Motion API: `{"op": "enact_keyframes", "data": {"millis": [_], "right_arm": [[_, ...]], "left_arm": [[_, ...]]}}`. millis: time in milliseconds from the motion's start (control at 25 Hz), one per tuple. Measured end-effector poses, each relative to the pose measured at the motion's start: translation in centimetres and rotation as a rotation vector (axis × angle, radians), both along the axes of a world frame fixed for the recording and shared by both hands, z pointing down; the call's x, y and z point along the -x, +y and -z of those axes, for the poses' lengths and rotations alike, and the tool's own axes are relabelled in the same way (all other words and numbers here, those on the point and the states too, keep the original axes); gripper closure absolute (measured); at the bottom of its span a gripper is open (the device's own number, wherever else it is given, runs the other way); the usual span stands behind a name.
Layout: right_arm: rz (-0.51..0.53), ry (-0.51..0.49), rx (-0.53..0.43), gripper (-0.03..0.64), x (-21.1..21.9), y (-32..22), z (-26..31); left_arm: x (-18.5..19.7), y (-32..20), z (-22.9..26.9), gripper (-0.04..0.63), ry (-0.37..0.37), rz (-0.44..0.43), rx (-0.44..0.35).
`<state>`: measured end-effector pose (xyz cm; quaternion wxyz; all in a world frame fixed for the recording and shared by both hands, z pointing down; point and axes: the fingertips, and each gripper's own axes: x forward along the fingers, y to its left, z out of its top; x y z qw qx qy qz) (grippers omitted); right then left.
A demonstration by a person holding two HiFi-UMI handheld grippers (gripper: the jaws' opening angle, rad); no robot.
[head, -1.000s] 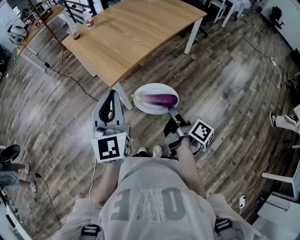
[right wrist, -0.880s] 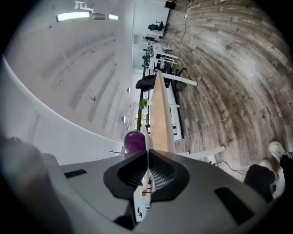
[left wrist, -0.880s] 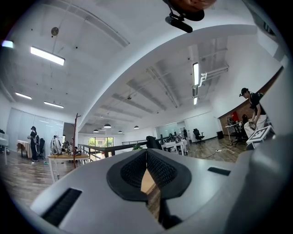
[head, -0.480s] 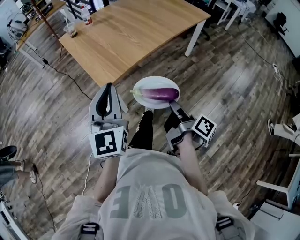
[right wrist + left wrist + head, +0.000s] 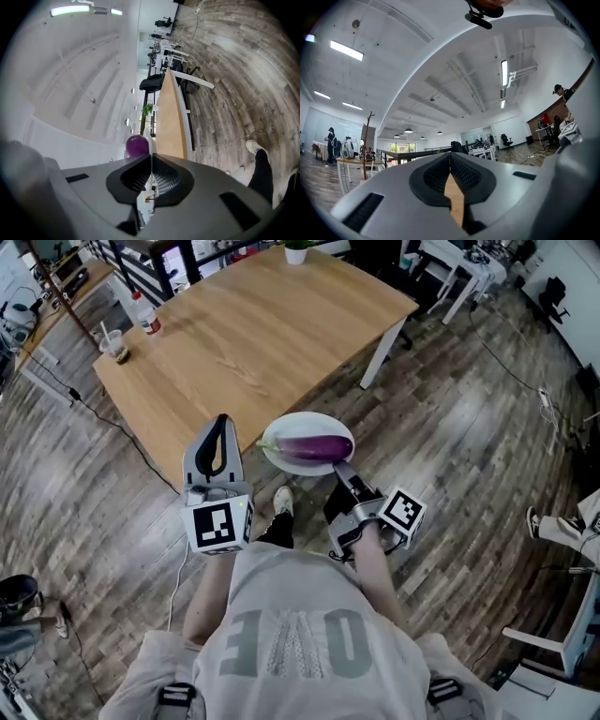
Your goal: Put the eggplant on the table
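A purple eggplant (image 5: 314, 446) lies on a white plate (image 5: 278, 461), carried in the air just off the near edge of the wooden table (image 5: 253, 334). My right gripper (image 5: 339, 468) is shut on the plate's near rim. In the right gripper view the eggplant (image 5: 136, 146) shows above the jaws, with the plate's thin rim pinched between them and the table (image 5: 169, 122) beyond. My left gripper (image 5: 221, 420) hovers over the table's near corner to the left of the plate, shut with nothing in it. In the left gripper view its jaws meet at the tips (image 5: 450, 154).
A bottle (image 5: 145, 313) and a cup (image 5: 114, 341) stand at the table's far left corner, a potted plant (image 5: 298, 249) at its far edge. A white table leg (image 5: 384, 348) stands to the right. A cable (image 5: 112, 418) crosses the wooden floor. Another person's feet (image 5: 553, 526) are at the right.
The person has walked toward the table. Both grippers and the plate with the eggplant have come forward, so the plate is now at the table's near edge. Both grips are unchanged.
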<state>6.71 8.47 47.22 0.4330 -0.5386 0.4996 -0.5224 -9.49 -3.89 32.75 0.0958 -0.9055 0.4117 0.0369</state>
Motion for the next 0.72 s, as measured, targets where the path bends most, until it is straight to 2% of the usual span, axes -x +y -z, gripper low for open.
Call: {"op": "enact_keyframes", "data": {"millis": [280, 400, 560, 720], "right_arm": [[0.014, -0.002, 0.018, 0.591, -7.1, -9.7, 0.4], [0.043, 0.009, 0.028, 0.591, -9.8, -13.5, 0.2], [0.09, -0.001, 0.028, 0.591, -12.5, -17.8, 0.4], [0.191, 0.004, 0.027, 0.591, -14.4, -21.7, 1.0]], "left_arm": [[-6.3, -11.2, 1.3, 0.586, 0.017, 0.011, -0.004], [-9.0, -15.4, 1.3, 0.586, 0.002, 0.034, 0.008], [-11.1, -18.2, 0.2, 0.586, -0.017, 0.096, 0.05], [-11.7, -20.3, 0.2, 0.586, 0.024, 0.214, 0.104]]}}
